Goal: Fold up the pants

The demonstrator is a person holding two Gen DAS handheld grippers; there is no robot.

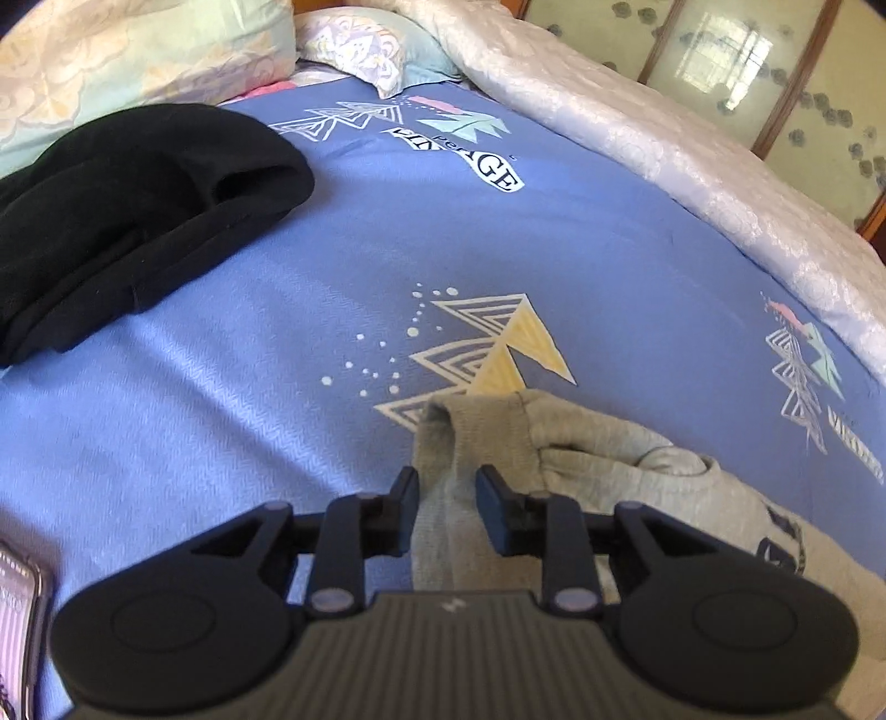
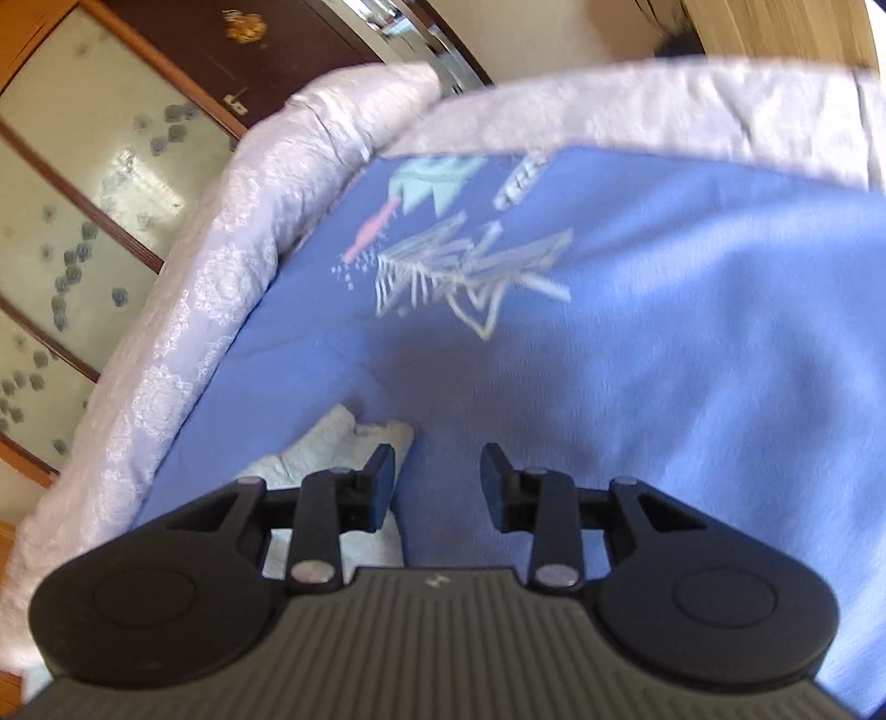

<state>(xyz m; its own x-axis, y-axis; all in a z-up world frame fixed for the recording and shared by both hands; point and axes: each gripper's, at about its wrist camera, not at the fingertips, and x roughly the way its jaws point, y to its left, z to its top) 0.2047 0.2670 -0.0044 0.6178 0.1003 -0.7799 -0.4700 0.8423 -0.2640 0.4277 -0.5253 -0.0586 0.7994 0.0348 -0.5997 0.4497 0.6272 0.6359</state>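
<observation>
Blue patterned bedding (image 1: 332, 249) covers the bed I'm working over, with a pale quilt (image 1: 664, 166) rolled along its far edge and pillows (image 1: 138, 50) at the head. My grey pants (image 1: 581, 454) lie bunched on the sheet just ahead of the left gripper (image 1: 447, 498), one ribbed cuff (image 1: 487, 432) sticking up. The left fingers (image 1: 493, 509) stand narrowly apart astride that cuff fabric, not pressing it as far as I can see. In the right wrist view, the right gripper (image 2: 437, 487) hangs over bare sheet, fingers moderately parted and empty, a pale scrap of cloth (image 2: 332, 443) beside its left finger. I judge the pants soft, light and floppy; the thicker ribbed cuff or waistband should give the surest hold. A black garment (image 1: 138, 205) lies well apart. No containers are visible.
</observation>
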